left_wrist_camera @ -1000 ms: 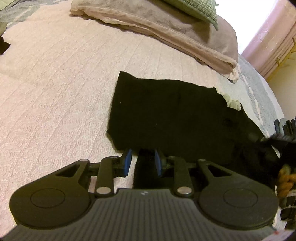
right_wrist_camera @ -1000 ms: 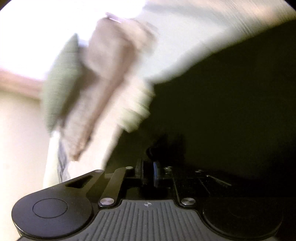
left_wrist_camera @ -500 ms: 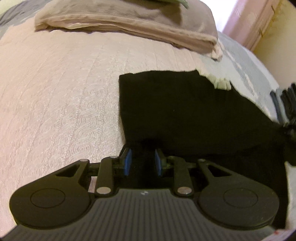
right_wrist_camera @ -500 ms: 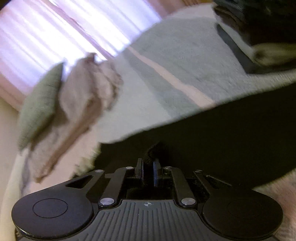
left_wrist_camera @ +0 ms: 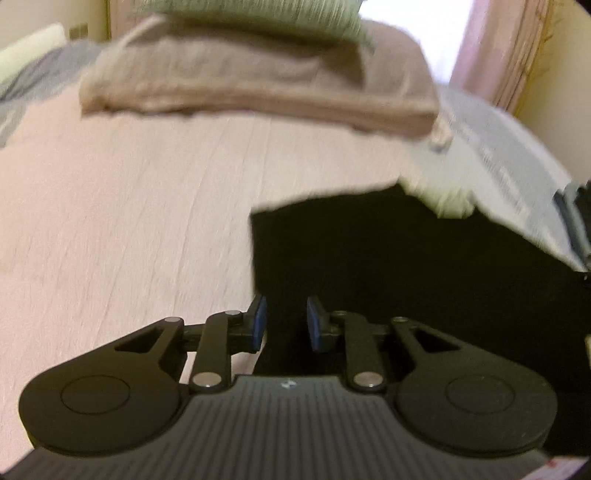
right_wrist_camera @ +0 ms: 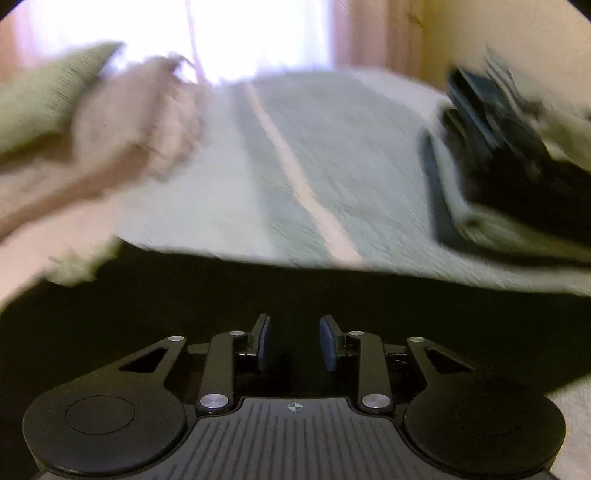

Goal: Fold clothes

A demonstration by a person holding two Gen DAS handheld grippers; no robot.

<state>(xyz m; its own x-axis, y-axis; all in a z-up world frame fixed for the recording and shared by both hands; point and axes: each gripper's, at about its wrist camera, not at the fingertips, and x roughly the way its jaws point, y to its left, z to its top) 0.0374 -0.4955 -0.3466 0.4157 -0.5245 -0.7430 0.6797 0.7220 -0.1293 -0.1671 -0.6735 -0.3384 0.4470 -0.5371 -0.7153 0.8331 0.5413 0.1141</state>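
Observation:
A black garment lies flat on the pink bedcover; its left edge and far corner show in the left wrist view. My left gripper is low at the garment's near left edge, blue pads apart, with black cloth lying between them. In the right wrist view the same garment spreads across the lower half. My right gripper hovers over its near edge, open, with nothing pinched. Both views are blurred by motion.
A folded tan blanket with a green pillow on top lies ahead at the head of the bed. A grey-blue cover runs along the right side. A pile of dark folded clothes sits at the far right.
The right gripper's pads, pinched on a bunch of black cloth earlier, have spread apart and let it go. Both grippers have moved forward toward the pillow end; the garment looks shorter front to back.

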